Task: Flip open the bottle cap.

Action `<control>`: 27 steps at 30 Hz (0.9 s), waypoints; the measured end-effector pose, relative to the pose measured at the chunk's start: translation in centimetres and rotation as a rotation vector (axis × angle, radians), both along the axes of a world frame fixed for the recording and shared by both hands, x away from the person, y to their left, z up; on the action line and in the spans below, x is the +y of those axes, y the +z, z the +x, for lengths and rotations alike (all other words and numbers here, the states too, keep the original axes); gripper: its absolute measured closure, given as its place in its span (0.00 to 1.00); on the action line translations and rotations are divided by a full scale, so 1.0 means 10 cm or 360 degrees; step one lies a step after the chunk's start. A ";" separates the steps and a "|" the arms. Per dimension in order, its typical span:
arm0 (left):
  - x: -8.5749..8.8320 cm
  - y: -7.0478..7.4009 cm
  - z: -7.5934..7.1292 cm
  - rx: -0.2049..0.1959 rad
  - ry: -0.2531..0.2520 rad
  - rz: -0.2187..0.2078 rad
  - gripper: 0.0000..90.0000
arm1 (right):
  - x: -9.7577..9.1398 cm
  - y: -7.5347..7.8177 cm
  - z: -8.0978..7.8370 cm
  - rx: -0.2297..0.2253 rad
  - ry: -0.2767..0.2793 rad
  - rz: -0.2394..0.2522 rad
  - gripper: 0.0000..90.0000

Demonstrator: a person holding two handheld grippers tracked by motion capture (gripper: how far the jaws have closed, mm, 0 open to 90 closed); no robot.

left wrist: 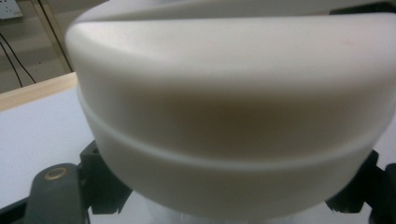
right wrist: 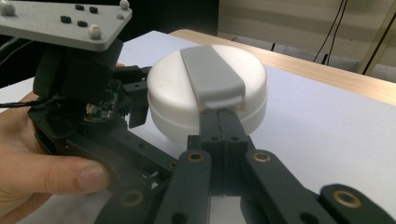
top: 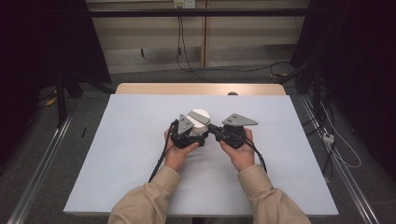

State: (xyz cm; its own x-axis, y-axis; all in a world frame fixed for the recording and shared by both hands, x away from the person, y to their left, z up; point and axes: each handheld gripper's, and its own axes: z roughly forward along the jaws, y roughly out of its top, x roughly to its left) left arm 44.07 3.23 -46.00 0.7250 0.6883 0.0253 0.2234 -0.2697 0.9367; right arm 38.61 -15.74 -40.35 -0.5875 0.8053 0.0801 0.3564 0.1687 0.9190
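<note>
A round white container [top: 200, 116] with a grey strap [right wrist: 210, 74] across its lid stands on the white mat in the middle of the table. My left gripper [top: 194, 133] reaches around its body from the near left; one black jaw shows on each side of the white wall [left wrist: 233, 116], and it is shut on the container. My right gripper [right wrist: 219, 119] comes in from the right with its jaws pressed together. Its tips sit right under the free end of the grey strap at the lid's rim; whether they pinch it I cannot tell.
The white mat [top: 140, 154] covers most of a wooden table [top: 201, 88], with bare mat all around the container. A small dark object [top: 232, 94] lies at the far edge. Cables [top: 161, 158] trail from both grippers toward the person. Dark stands flank the table.
</note>
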 end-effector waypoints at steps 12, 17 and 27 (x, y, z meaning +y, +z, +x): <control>0.00 0.00 0.00 0.0003 -0.0003 0.0012 0.21 | 0.07 0.10 0.04 -0.0047 0.0022 -0.0005 1.00; -0.01 0.00 0.00 0.0004 0.0003 0.0002 0.21 | 0.08 0.14 0.06 -0.0058 0.0031 -0.0005 1.00; -0.01 0.00 0.00 0.0009 0.0003 0.0000 0.21 | 0.14 0.21 0.09 -0.0081 0.0043 -0.0028 1.00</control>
State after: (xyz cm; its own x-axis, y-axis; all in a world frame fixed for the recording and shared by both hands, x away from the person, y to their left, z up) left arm 44.03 3.10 -46.03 0.7238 0.6897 0.0212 0.2291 -0.2691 0.9355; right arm 39.54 -14.34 -38.22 -0.6120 0.7901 0.0353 0.3041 0.1939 0.9327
